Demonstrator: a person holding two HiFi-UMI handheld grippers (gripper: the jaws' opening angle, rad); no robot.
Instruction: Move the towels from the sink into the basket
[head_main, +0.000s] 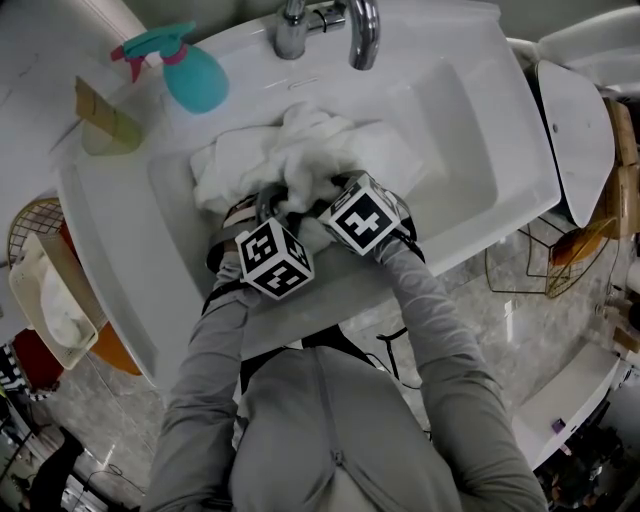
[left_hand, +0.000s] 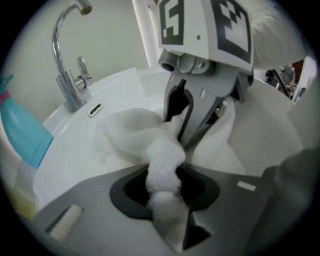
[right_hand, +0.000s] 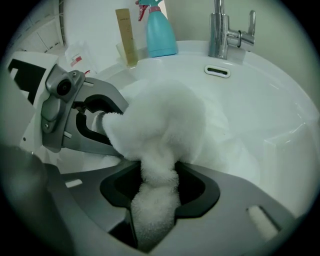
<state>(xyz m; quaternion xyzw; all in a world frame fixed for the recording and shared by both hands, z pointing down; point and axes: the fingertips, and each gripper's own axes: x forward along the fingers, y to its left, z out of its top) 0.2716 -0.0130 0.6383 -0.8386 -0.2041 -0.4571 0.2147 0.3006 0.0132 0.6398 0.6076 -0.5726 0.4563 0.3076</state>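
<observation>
Grey marbled floor (head_main: 120, 410), plain pale wall (left_hand: 115, 40), soft light

- Towels (head_main: 300, 150) lie in the sink (head_main: 480, 170), heaped toward the tap (head_main: 362, 30) on its back rim
- Bottle (head_main: 195, 75) stands on the rim left of the tap, with a tube (head_main: 100, 110) just left of the bottle
- Left gripper (left_hand: 165, 192) and right gripper (right_hand: 159, 192) sit side by side at the heap's near edge, each with towel between its jaws
- Basket (head_main: 25, 225) sits low at the sink's left, and a wire rack (head_main: 530, 265) on the floor at its right
</observation>
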